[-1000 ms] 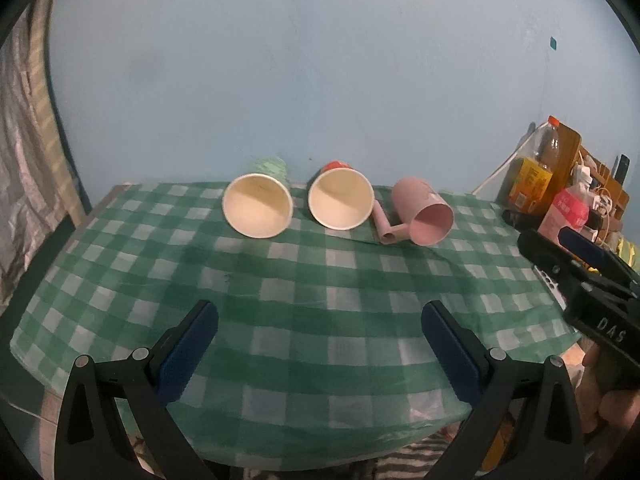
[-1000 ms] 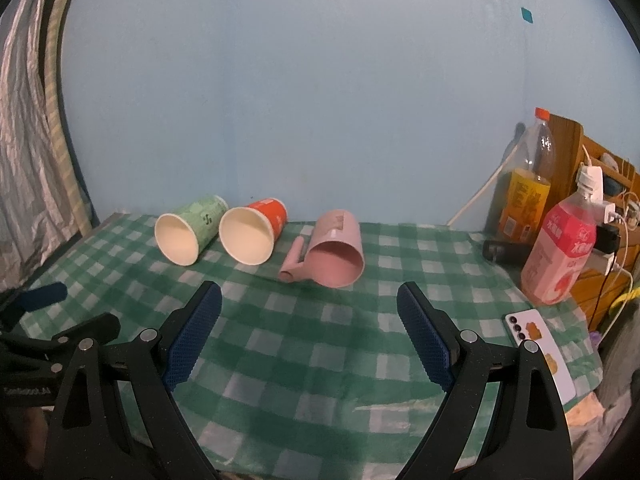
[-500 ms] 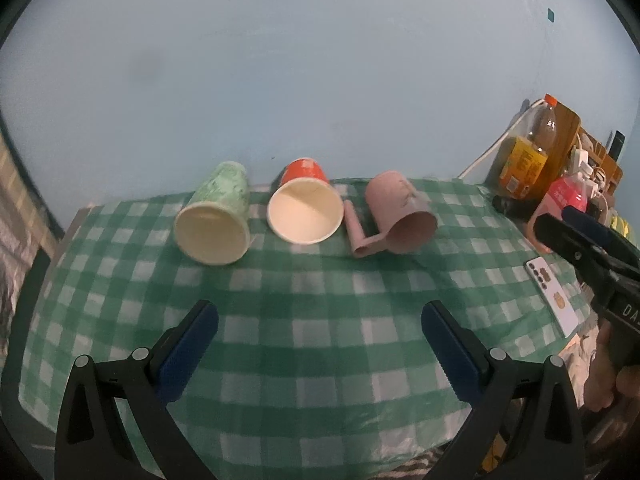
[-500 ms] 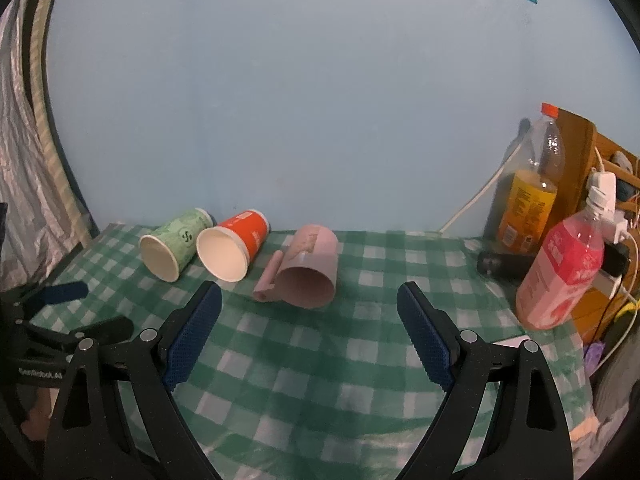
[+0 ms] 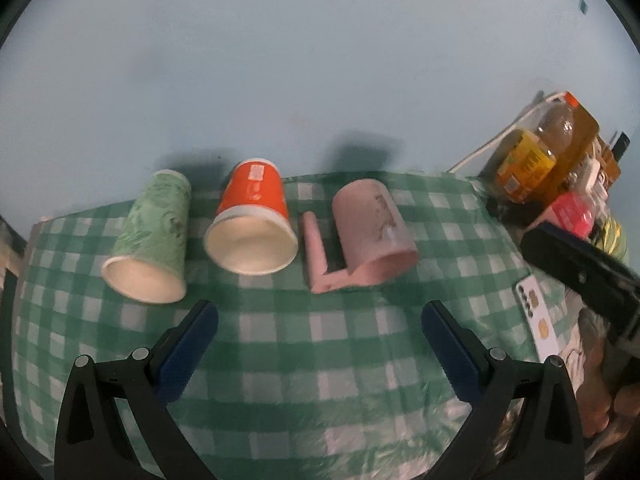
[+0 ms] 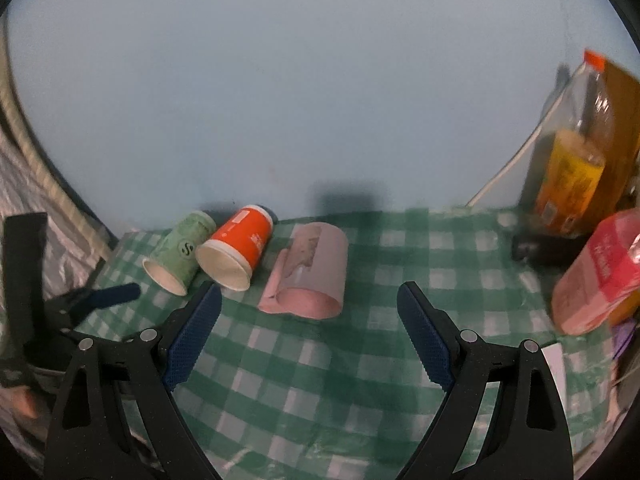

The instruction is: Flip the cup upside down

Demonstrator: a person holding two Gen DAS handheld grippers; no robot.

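Three cups lie on their sides in a row near the back wall, mouths toward me: a green paper cup [image 5: 154,236] [image 6: 180,250], an orange paper cup [image 5: 253,218] [image 6: 240,246] and a pink plastic mug with a handle [image 5: 370,232] [image 6: 312,270]. My left gripper [image 5: 320,344] is open and empty, above the cloth just short of the orange cup. My right gripper [image 6: 310,332] is open and empty, just short of the pink mug. Each gripper shows at the edge of the other's view.
A green-and-white checked cloth [image 5: 320,360] covers the table. At the right stand an orange-drink bottle [image 6: 568,168], a pink bottle [image 6: 596,272] and a shelf with clutter. A phone [image 5: 538,320] lies near the right table edge. The blue wall is close behind the cups.
Both grippers have moved forward and higher toward the cups, which now look larger and are seen more from above. Both stay open. The cups have not moved.
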